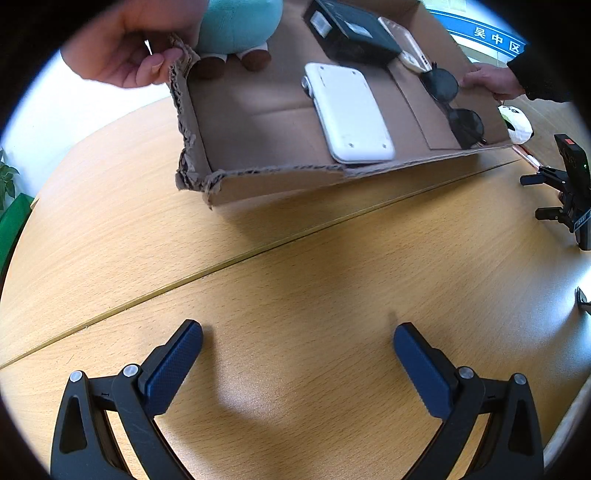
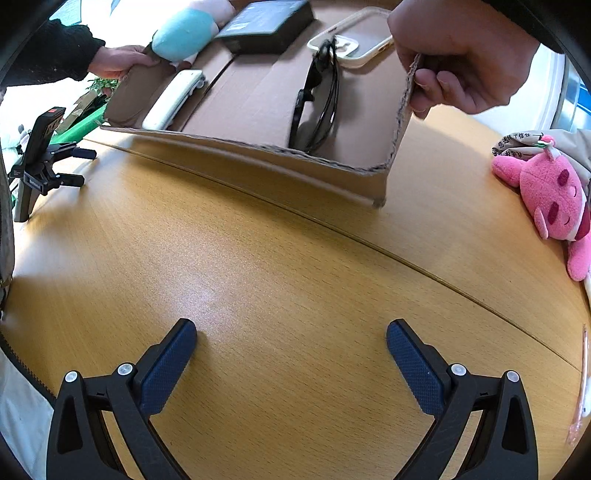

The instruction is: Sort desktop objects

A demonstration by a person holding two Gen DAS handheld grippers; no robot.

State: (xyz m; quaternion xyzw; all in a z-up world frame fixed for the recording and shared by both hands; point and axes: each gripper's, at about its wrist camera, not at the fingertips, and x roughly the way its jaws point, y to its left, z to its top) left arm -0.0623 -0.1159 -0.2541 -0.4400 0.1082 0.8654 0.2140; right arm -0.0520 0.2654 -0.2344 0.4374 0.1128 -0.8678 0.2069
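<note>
**Cardboard tray held tilted over the table, both grippers idle below**

- Cardboard tray [image 1: 258, 122]: shallow, corrugated, ragged torn rims, flat brown floor with flap seams. Held by two bare hands, one at each end [image 1: 129, 48] [image 1: 487, 79]; near edge dips toward the wooden table [image 1: 295, 277], far edge raised.
- Inside the tray: white rounded-rectangle device [image 1: 349, 112], smooth plastic with small screw holes, lying flat mid-floor; black round-lens sunglasses [image 1: 452, 107] along one side; matte black box [image 1: 351, 33] at the far end, with a pale phone case [image 1: 404, 42] beside it; teal plush toy [image 1: 236, 26], soft fabric with brown feet, in the far corner.
- Left gripper [image 1: 297, 349]: jaws spread wide, holding nothing, blue knurled pads [image 1: 173, 369] over bare tabletop.
- Right gripper [image 2: 291, 347]: likewise spread and unloaded.
- Table: light wood grain, glossy, one seam running diagonally; broad clear surface between grippers and tray.
- Edges: pink plush toy [image 2: 554, 199] at the table's right rim.
</note>
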